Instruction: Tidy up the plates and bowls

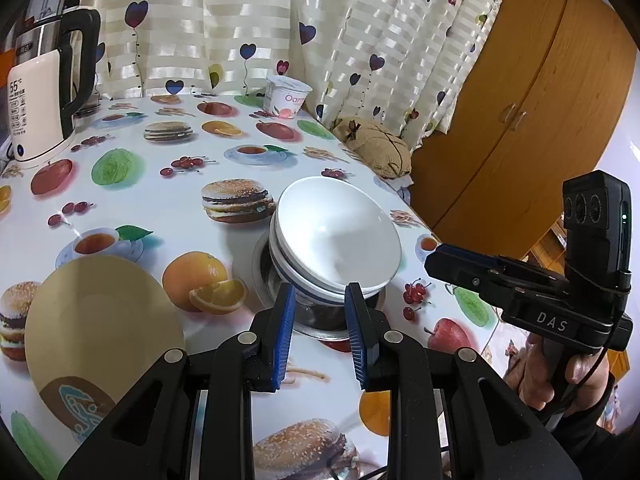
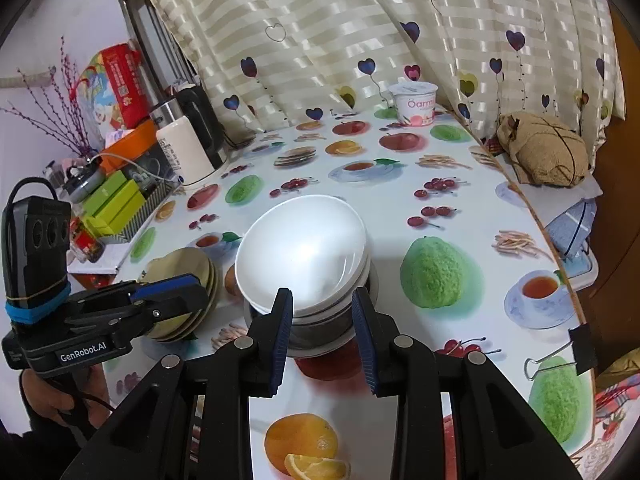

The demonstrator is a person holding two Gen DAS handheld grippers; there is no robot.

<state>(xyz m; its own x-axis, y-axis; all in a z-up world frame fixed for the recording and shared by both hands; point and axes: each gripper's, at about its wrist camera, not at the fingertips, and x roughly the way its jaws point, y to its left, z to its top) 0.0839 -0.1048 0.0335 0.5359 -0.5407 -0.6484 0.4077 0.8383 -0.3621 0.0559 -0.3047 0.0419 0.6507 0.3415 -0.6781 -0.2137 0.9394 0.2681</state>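
Note:
A stack of white bowls (image 1: pixel 338 246) sits tilted in a steel bowl on the fruit-print table; it also shows in the right wrist view (image 2: pixel 304 252). A tan plate (image 1: pixel 100 336) lies to the left; in the right wrist view it is the top of a stack of plates (image 2: pixel 188 276). My left gripper (image 1: pixel 320 312) is open and empty, just short of the bowl stack. My right gripper (image 2: pixel 322 316) is open and empty, its fingers either side of the stack's near base. Each gripper shows in the other's view: the right one (image 1: pixel 440 258), the left one (image 2: pixel 196 286).
A kettle (image 1: pixel 44 92) stands at the back left. A yogurt tub (image 1: pixel 286 96) stands by the curtain. A brown cloth bundle (image 2: pixel 544 152) lies past the table's right edge. Boxes and clutter (image 2: pixel 116 200) crowd the left side. A binder clip (image 2: pixel 560 354) grips the table edge.

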